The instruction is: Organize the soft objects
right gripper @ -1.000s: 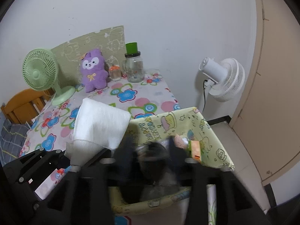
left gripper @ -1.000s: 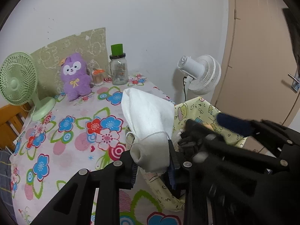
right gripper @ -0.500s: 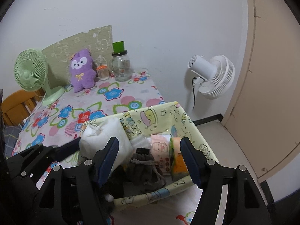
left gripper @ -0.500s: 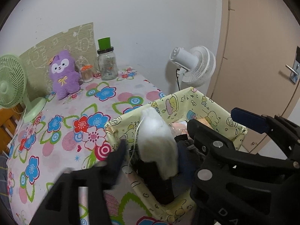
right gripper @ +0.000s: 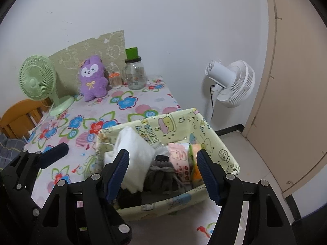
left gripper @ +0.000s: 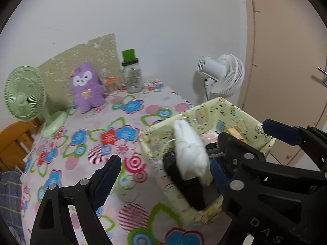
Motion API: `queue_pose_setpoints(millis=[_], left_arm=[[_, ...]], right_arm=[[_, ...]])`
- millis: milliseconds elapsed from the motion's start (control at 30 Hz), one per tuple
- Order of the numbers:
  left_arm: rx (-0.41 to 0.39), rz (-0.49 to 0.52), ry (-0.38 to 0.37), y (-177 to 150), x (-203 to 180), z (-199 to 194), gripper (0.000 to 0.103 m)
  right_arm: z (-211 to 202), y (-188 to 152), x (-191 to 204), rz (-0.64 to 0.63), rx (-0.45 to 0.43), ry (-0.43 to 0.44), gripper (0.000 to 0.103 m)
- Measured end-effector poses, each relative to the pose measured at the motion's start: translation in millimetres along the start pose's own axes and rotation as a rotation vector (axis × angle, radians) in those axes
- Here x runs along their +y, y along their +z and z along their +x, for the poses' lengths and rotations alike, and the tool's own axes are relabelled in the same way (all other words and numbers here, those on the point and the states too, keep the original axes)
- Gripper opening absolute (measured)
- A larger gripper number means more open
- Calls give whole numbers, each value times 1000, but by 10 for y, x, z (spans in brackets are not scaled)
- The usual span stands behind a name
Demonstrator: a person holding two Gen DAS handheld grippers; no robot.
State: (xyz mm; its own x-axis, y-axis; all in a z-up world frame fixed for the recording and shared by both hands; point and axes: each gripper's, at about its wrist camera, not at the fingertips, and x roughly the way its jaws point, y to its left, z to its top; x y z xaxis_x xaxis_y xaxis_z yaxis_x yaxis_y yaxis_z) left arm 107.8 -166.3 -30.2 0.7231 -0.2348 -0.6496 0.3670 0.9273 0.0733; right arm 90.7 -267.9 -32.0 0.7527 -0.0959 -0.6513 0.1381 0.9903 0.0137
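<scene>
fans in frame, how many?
2. A green fan stands on the table's far left corner; a white fan is off the table by the wall, near the door. No others show.

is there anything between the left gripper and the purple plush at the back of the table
Nothing visible blocks it. The left gripper is open near the yellow fabric bin, and the flowered tablecloth between it and the purple plush is bare. The green fan and glass jar stand off to either side.

A home bedroom: plush toy (right gripper: 93, 77) on a floral-clothed table (right gripper: 130, 104).
</scene>
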Motion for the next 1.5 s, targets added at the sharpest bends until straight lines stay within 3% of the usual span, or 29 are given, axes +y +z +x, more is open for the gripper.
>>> queue_pose_setpoints(millis=[433, 1500], left_arm=[[-60, -70, 89, -204, 419, -428, 103], [-196, -214, 249, -762, 1236, -1365, 103]], right_arm=[[-344, -111, 390, -37, -75, 48, 83], [-979, -336, 1123, -132, -222, 140, 97]])
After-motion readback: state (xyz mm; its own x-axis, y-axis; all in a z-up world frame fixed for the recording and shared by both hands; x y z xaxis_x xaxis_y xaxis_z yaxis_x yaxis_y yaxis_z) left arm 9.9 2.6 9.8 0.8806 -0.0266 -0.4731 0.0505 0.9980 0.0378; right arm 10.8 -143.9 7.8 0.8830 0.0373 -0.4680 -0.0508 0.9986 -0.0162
